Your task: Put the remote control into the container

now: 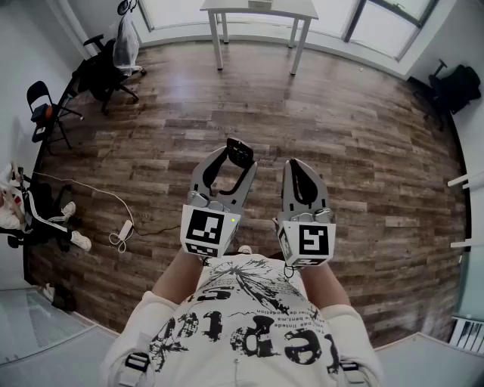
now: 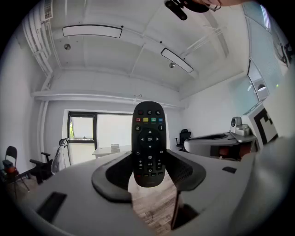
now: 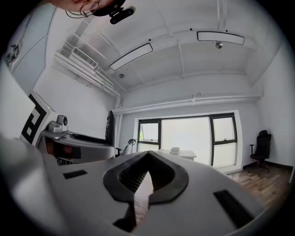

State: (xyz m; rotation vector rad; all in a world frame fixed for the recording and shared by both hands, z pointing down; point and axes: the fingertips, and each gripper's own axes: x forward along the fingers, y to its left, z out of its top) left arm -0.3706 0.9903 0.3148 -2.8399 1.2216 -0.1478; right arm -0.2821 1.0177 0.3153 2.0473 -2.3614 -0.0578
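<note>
Over at nine o'clock in the head view, a black folding chair [image 1: 41, 106] stands on the wooden floor [image 1: 363, 136]. At ten o'clock is an office chair [image 1: 106, 68] draped with clothing. Lower, near eight o'clock, a white power strip [image 1: 123, 229] lies on the boards with its cable.

Just left of centre, my left claw [image 1: 236, 160] reaches out level in front of me. Its jaws are spread wide and closed on the remote control [image 1: 240, 153]. The remote stands upright between them, its lower end gripped by the dark ribbed pads [image 2: 186, 173] and its top pointing to twelve o'clock. Its buttons face back along the claw toward me.

At twelve o'clock, by the windows, stands a white table [image 1: 295, 10].

Just right of centre, beside the left claw but not touching it, my right claw [image 1: 296, 165] also points level. Its jaws are drawn together with the tips meeting, and it holds nothing.

At two o'clock, near the wall, a black chair [image 1: 454, 87] sits on the floor.
</note>
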